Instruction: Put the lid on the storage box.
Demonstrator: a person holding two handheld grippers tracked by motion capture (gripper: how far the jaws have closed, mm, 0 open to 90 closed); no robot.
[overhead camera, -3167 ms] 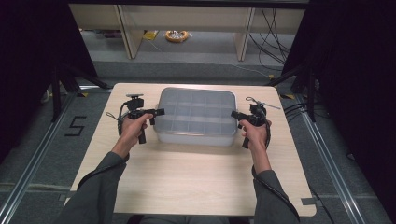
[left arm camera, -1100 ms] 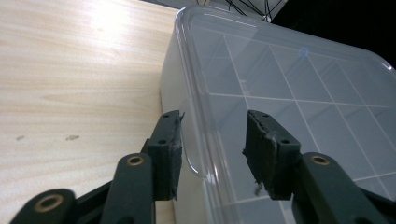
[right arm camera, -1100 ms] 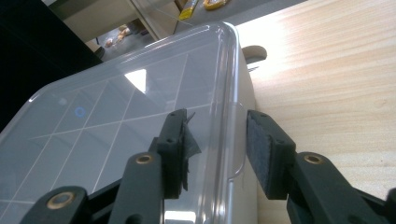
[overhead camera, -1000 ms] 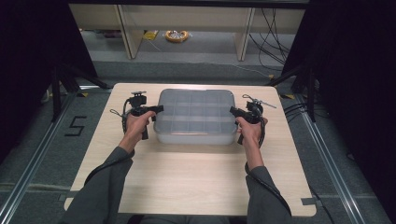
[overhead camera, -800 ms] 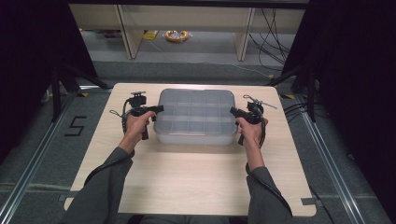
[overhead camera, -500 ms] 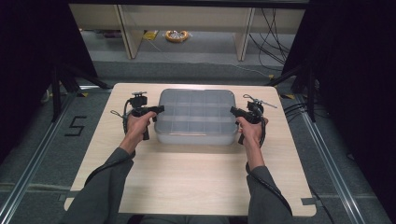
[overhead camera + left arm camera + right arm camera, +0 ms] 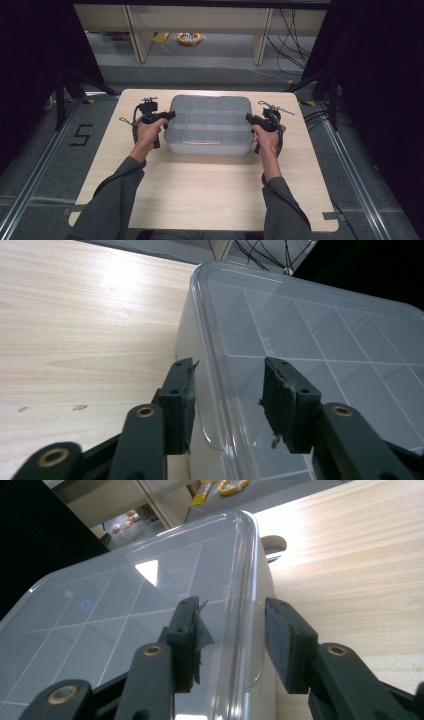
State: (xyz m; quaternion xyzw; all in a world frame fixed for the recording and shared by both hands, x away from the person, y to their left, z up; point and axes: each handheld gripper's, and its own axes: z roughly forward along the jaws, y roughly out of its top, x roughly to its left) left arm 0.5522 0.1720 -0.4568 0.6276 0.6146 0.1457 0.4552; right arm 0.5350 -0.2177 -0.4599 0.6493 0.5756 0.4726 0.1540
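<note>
A clear plastic box (image 7: 210, 124) with a lid is centred on the table (image 7: 200, 195). Its side edges are straddled by the left tool (image 7: 227, 392) and right tool (image 7: 232, 635), jaws apart, perhaps touching. Closing on the lid rim seems required next.

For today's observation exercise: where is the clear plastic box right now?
In the high view, the clear plastic box sits on the table's far middle, between the left gripper and right gripper.

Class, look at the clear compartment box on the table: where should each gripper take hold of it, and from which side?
Grip the clear box by its overhanging lid rim at the two short ends, left gripper from the left, right gripper from the right. The thin lip fits between open jaws, which already straddle it.
</note>
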